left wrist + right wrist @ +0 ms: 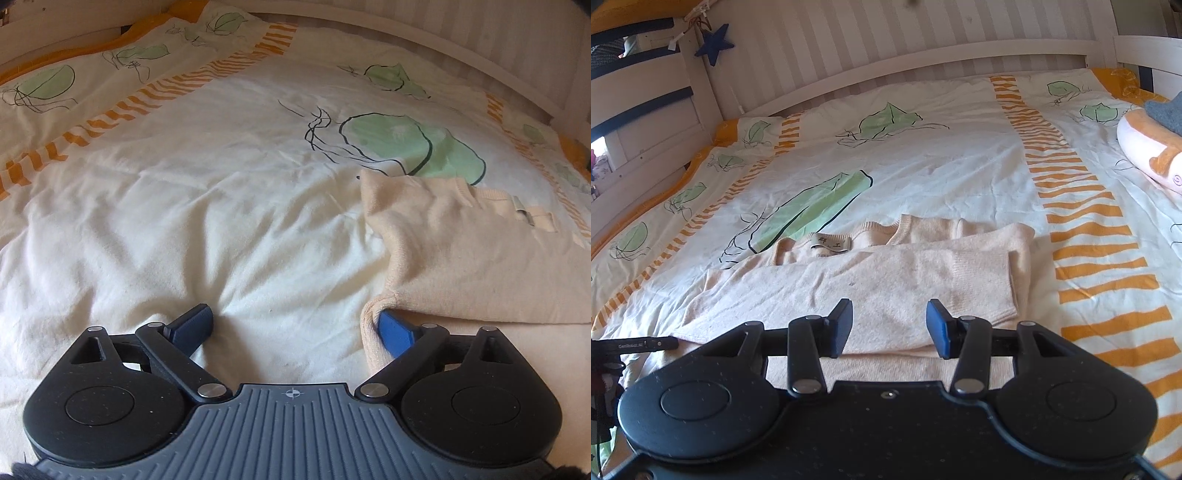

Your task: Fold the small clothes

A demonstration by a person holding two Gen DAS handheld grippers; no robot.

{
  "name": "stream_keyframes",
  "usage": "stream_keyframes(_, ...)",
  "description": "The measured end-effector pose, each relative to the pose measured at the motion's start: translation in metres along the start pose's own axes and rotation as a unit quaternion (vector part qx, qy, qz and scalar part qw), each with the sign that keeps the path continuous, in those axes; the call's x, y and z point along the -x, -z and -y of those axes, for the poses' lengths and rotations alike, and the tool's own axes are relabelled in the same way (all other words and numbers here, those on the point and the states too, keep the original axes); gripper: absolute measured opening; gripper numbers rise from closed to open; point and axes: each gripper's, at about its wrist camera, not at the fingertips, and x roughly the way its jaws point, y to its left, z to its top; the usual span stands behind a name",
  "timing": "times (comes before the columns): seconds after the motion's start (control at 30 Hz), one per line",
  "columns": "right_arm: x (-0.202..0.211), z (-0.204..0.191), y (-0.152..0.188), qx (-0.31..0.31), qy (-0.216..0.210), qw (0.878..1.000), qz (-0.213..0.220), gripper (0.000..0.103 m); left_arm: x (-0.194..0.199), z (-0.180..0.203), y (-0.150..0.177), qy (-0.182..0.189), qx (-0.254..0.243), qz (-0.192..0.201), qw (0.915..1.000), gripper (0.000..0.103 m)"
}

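Bed (923, 62): white slatted frame with rails at the far side and ends; carries everything listed below.

Duvet cover (942, 158): white, printed with green leaves and orange striped bands, lightly rumpled, spread over the whole mattress.

Cream knit sweater (886, 280): the task's garment. Lies flat on the duvet near the front edge, neckline and label (831, 244) toward the far rail. One side panel with its sleeve is already folded across the body, so the piece reads as a long band. In the left wrist view the same sweater (461, 251) fills the right of the frame, its left edge turned up in a loose fold.

Plush toy (1145, 147): white and orange, at the right end of the bed, well apart from the garment.

Blue star ornament (714, 44): hangs from the bed frame at upper left.

Right tongs (889, 326): spread moderately, nothing between the pads, poised over the near hem of the sweater.

Left tongs (295, 328): spread wide, gripping nothing; the right pad (395, 332) sits tucked under the raised hem edge, the other pad presses on bare duvet.

Step in hand, as judged: mid-fold, side folds partly made, the left edge about to be taken.

Next move, as judged: close the left tongs on that hem edge, catching only the top layer; the right tongs should pin or pinch the near hem so the knit does not drag.
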Motion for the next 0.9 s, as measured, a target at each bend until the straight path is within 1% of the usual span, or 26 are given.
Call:
stream_keyframes(0.07, -0.005, 0.000, -0.002, 0.004, 0.003, 1.000, 0.000, 0.056, 0.000, -0.001, 0.001, 0.005, 0.005, 0.004, 1.0000, 0.096)
stream_keyframes(0.1, -0.008, 0.001, -0.003, 0.007, 0.005, 1.000, -0.001, 0.059, 0.001, -0.002, 0.001, 0.009, 0.000, 0.004, 1.0000, 0.096)
stream_keyframes(0.13, -0.012, 0.002, -0.002, 0.009, 0.008, 1.000, -0.003, 0.063, 0.002, 0.000, 0.002, 0.007, -0.018, 0.002, 0.9998, 0.096)
stream_keyframes(0.2, -0.020, 0.003, -0.002, 0.013, 0.016, 1.000, -0.012, 0.063, 0.008, 0.005, 0.005, -0.002, -0.056, -0.004, 0.9984, 0.097)
stream_keyframes(0.3, -0.034, 0.006, 0.001, 0.024, 0.041, 0.998, -0.037, 0.066, 0.025, 0.000, 0.008, -0.004, -0.068, -0.009, 0.9976, 0.098)
stream_keyframes(0.37, -0.040, 0.008, 0.005, 0.030, 0.056, 0.997, -0.054, 0.067, 0.039, -0.002, 0.006, -0.013, -0.068, -0.003, 0.9976, 0.098)
stream_keyframes(0.47, -0.035, 0.001, 0.005, 0.048, 0.068, 0.995, -0.049, 0.069, 0.058, 0.005, -0.010, -0.005, -0.077, 0.028, 0.9966, 0.099)
stream_keyframes(0.5, -0.031, -0.004, 0.003, 0.057, 0.073, 0.995, -0.038, 0.073, 0.059, 0.012, -0.017, -0.003, -0.086, 0.038, 0.9956, 0.099)
stream_keyframes(0.53, -0.026, -0.011, -0.001, 0.068, 0.072, 0.995, -0.016, 0.080, 0.058, 0.021, -0.025, -0.001, -0.097, 0.048, 0.9941, 0.099)
stream_keyframes(0.57, -0.023, -0.018, -0.004, 0.080, 0.066, 0.995, 0.003, 0.085, 0.054, 0.030, -0.032, 0.004, -0.109, 0.056, 0.9925, 0.099)
stream_keyframes(0.6, -0.023, -0.025, -0.008, 0.091, 0.057, 0.994, 0.018, 0.095, 0.047, 0.042, -0.040, 0.011, -0.121, 0.060, 0.9908, 0.099)
stream_keyframes(0.63, -0.025, -0.031, -0.012, 0.100, 0.046, 0.994, 0.025, 0.103, 0.038, 0.052, -0.045, 0.016, -0.132, 0.062, 0.9892, 0.099)
stream_keyframes(0.7, -0.038, -0.038, -0.017, 0.105, 0.038, 0.994, 0.015, 0.103, 0.015, 0.073, -0.052, 0.021, -0.155, 0.053, 0.9862, 0.099)
stream_keyframes(0.8, -0.063, -0.036, -0.015, 0.100, 0.047, 0.994, -0.012, 0.103, -0.027, 0.091, -0.055, 0.014, -0.173, 0.022, 0.9846, 0.099)
stream_keyframes(0.83, -0.071, -0.033, -0.013, 0.094, 0.055, 0.994, -0.023, 0.103, -0.040, 0.092, -0.054, 0.008, -0.174, 0.010, 0.9846, 0.099)
stream_keyframes(0.87, -0.078, -0.028, -0.011, 0.088, 0.065, 0.994, -0.031, 0.103, -0.053, 0.091, -0.054, -0.001, -0.173, 0.000, 0.9849, 0.103)
stream_keyframes(0.9, -0.083, -0.021, -0.009, 0.081, 0.079, 0.993, -0.039, 0.103, -0.062, 0.087, -0.054, 0.000, -0.161, -0.001, 0.9869, 0.103)
